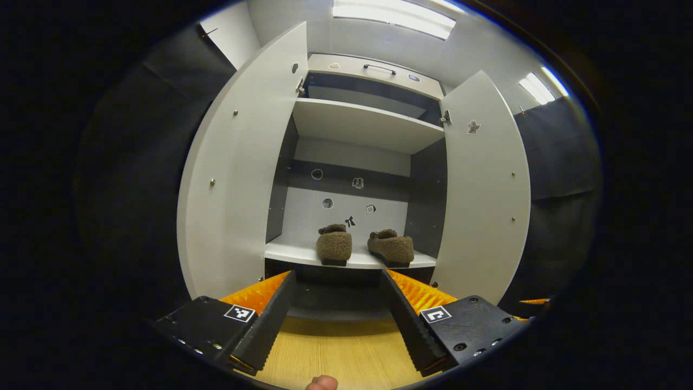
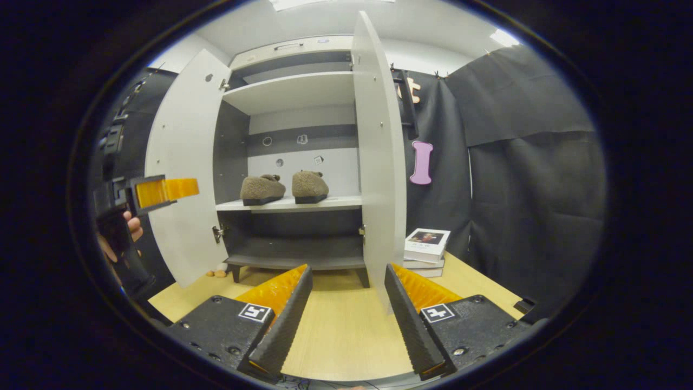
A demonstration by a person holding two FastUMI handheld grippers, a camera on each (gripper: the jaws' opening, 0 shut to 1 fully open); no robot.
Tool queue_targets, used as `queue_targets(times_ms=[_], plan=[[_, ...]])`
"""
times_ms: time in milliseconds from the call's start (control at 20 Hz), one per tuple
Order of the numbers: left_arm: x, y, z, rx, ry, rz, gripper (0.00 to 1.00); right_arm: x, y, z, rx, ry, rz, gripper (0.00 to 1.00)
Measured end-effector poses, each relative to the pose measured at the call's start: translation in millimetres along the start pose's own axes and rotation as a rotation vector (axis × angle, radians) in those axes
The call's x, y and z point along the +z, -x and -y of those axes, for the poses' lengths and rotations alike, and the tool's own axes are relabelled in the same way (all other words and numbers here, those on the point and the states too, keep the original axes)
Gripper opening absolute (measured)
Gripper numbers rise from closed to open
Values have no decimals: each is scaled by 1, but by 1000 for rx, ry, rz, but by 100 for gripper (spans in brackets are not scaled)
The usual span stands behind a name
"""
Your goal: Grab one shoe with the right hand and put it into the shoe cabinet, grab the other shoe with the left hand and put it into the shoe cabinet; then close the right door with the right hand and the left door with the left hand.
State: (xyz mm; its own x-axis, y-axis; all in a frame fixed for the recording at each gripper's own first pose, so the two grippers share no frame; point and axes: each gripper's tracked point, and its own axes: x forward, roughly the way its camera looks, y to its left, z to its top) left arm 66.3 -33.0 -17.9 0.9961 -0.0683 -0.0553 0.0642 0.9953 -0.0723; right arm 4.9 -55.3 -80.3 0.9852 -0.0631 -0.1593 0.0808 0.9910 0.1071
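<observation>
Shoes, both of them, fuzzy brown slipper-style: left shoe (image 1: 334, 245) and right shoe (image 1: 391, 247) sitting side by side on the white middle shelf (image 1: 303, 254) of the tall white shoe cabinet (image 1: 368, 125), toes pointing toward the back panel, a small gap between them. Same pair visible from the right gripper view too, left shoe (image 2: 262, 189) just beside right shoe (image 2: 309, 186). Left door (image 1: 238, 168) and right door (image 1: 484, 189) both swung wide open, little stickers dotted on the back panel and one on the right door. Another white shelf higher up, bare, plus a dark lower shelf (image 2: 295, 254) near the bottom. Light wood-grain tabletop (image 2: 346, 325) under everything, cabinet standing on short dark legs on it. Stack of books (image 2: 426, 250) resting on the table just to the right of the cabinet, against the black cloth booth wall (image 2: 530, 179). White ceiling with bright strip lights overhead. Left gripper (image 1: 338, 319) held low in front of the cabinet, fingers spread well apart, nothing between them; also seen off to the side in the right gripper view (image 2: 162, 190) with a hand (image 2: 132, 227) wrapped around its grip. Right gripper (image 2: 346, 319) likewise spread wide over the tabletop, gripping nothing, aimed near the edge of the right door.
</observation>
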Motion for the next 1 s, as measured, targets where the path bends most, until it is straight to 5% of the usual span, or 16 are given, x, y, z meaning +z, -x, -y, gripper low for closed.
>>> queue_targets(times_ms=[650, 1000], plan=[[-58, 53, 2, 50, 16, -72, 95, 3, 11, -12, 40, -7, -4, 86], [-49, 57, -1, 65, 18, -58, 95, 82, 9, 14, 105, -34, 76, 86]])
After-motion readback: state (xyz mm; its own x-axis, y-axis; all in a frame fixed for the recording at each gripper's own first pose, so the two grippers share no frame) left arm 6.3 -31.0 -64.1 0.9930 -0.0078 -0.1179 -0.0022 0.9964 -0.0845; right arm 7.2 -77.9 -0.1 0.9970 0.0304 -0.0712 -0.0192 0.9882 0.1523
